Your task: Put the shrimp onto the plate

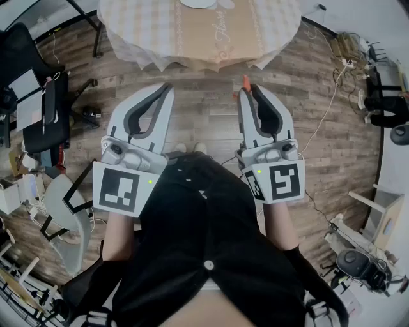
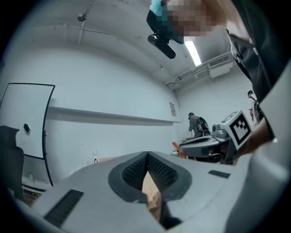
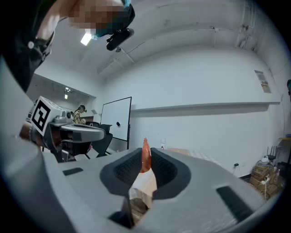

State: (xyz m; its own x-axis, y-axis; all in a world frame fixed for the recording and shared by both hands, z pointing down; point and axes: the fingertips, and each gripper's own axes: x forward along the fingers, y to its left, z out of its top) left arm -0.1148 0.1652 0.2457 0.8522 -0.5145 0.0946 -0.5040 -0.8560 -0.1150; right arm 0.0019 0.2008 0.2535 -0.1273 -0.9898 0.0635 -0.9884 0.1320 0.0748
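Now right gripper (image 1: pixel 246 91) clamped on orange shrimp (image 1: pixel 245 81), shrimp tip sticking out past jaw tips, above wood floor (image 1: pixel 204 112), near front edge of table (image 1: pixel 192 45). Left gripper (image 1: pixel 167 87) jaws pressed together, nothing between. Plate (image 1: pixel 199 3) far on table. Floor strip between grippers and table edge open; black chair (image 1: pixel 32 96) at left.

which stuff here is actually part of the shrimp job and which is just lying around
Job:
- shrimp, pinched in the right gripper
- plate, only its edge in view
- table under it

Lying about:
- left gripper, shut and empty
- black chair
- floor cable
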